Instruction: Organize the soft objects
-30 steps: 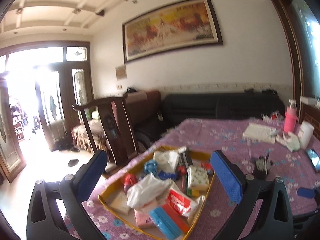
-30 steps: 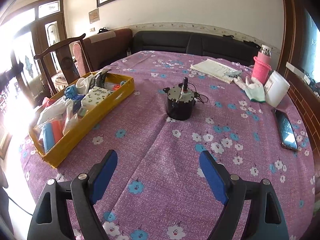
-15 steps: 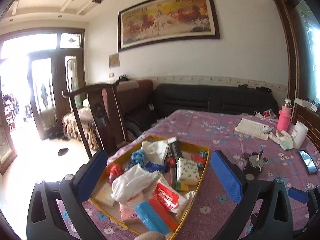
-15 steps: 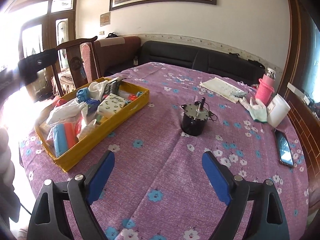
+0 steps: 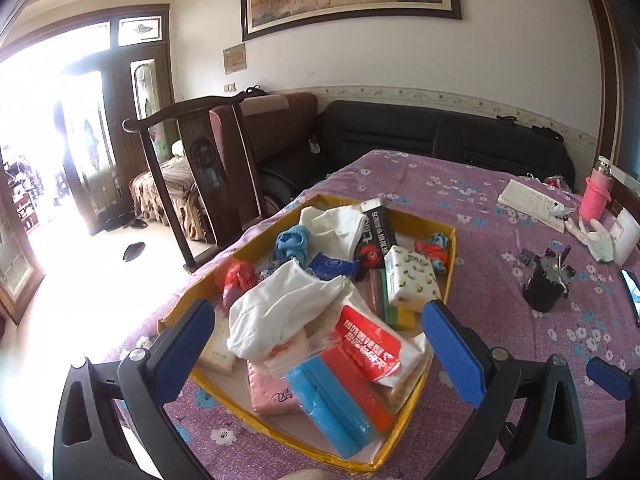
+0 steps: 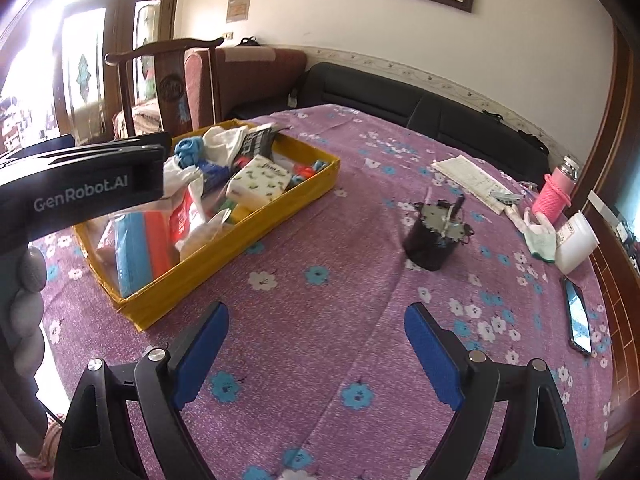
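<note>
Our left tongs (image 5: 316, 344) gape wide and empty directly over the near end of the yellow tray (image 5: 451, 256), its long axis running ahead and slightly right, white cloth (image 5: 280, 308) just ahead between the pads. Our right tongs (image 6: 316, 348), equally wide and empty, sit over bare counter (image 6: 320, 292) with the tray ahead-left, so we judge the left nearer.

My tongs: blue pads (image 5: 452, 352), black frames; yellow tray (image 6: 256, 224); purple tablecloth (image 6: 340, 300), white and blue flowers; white cloth (image 5: 280, 308); red-white pack (image 5: 370, 344); pink bottle (image 5: 596, 196)
</note>
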{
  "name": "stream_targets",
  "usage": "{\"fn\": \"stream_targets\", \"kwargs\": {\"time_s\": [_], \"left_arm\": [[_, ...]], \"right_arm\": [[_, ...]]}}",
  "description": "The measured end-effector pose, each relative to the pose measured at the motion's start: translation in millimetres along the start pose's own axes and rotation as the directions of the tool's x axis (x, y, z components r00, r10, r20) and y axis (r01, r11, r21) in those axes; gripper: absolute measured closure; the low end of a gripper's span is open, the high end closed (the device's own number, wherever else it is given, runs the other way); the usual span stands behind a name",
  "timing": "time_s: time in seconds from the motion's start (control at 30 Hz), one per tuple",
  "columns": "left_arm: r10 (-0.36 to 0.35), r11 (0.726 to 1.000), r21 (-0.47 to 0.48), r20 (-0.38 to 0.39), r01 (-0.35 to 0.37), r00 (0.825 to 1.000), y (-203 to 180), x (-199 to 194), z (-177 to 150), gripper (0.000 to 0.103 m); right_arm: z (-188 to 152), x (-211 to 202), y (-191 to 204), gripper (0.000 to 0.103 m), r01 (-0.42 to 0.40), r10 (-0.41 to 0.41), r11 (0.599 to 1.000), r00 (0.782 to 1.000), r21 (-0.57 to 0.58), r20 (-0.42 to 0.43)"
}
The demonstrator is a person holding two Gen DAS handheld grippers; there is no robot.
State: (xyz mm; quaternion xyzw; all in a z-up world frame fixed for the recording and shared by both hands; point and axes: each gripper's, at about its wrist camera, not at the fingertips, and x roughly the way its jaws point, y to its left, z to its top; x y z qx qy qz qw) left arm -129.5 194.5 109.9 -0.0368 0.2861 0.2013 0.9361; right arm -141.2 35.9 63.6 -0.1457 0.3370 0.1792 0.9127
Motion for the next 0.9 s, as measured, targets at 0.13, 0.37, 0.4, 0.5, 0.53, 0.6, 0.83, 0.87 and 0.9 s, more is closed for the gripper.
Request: {"fn": "stream_targets", "kwargs": {"time_s": [0.13,0.37,0.4,0.5,0.53,0.6,0.83,0.87,0.9], "left_arm": [[-0.008,1.000,-0.017,-0.026,0.007,1.000,8.8,11.1,-2.4,0.000],[0.003,0.999,-0.047,-0.052,-0.005,0.999,25.1,24.0,-5.0,0.000],[0.006,0.999,-0.052,-0.056,-0.009,0.998,27.3,25.8,-5.2,0.000],[0.010,0.998,-0.059,-0.065,-0.014,0.998,32.5,30.3,-6.3,0.000],[0.012,0.998,-0.061,-0.067,-0.016,0.998,33.7,31.4,-6.7,0.000],[0.017,0.998,-0.063,-0.072,-0.021,0.997,35.3,33.0,-6.9,0.000],[0.021,0.998,-0.065,-0.107,-0.028,0.994,36.0,36.5,-8.4,0.000],[0.022,0.998,-0.064,-0.107,-0.029,0.994,35.4,36.3,-7.7,0.000],[0.027,0.998,-0.062,-0.107,-0.034,0.994,34.3,35.5,-7.0,0.000]], "right_arm": [[4.6,9.5,9.5,0.011,-0.001,0.000,1.000,1.000,-0.015,-0.022],[12.4,20.8,32.0,0.011,0.002,-0.005,0.997,0.999,-0.071,-0.038],[13.1,21.5,34.1,0.011,0.002,-0.005,0.997,0.999,-0.076,-0.039],[15.4,24.9,38.2,0.011,0.000,-0.004,0.997,0.999,-0.084,-0.047],[15.8,26.3,38.8,0.011,0.000,-0.004,0.997,0.999,-0.083,-0.052],[16.8,29.5,39.5,0.011,0.000,-0.005,0.997,0.998,-0.078,-0.061],[17.8,30.9,35.7,0.011,-0.003,0.000,0.998,0.998,-0.059,-0.067],[17.6,30.3,34.9,0.011,-0.003,-0.001,0.998,0.998,-0.056,-0.065],[17.3,29.5,33.3,0.011,-0.003,0.000,0.999,0.998,-0.052,-0.063]]}}
